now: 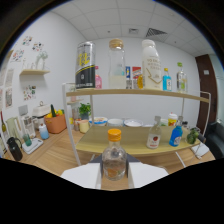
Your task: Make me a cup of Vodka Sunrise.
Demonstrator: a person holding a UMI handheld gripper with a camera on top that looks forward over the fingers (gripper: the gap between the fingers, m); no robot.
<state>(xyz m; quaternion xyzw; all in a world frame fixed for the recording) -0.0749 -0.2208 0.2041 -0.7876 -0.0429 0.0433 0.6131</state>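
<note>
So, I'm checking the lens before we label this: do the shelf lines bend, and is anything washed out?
Gripper view: strong fisheye, the upper shelf bows and a dark ring frames the picture; the white bottle up there looks glare-bleached; the orange-capped bottle between the gripper fingers is soft.

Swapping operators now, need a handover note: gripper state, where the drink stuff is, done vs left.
Gripper: shut on the clear bottle with the orange cap, held upright ahead of the shelf rack.
Top shelf: black can, two tall bottles.
Lower shelf: small red-labelled bottle, blue bottle.
Done: bottle picked.
Left: no cup located yet; pouring and mixing all pending.
</note>
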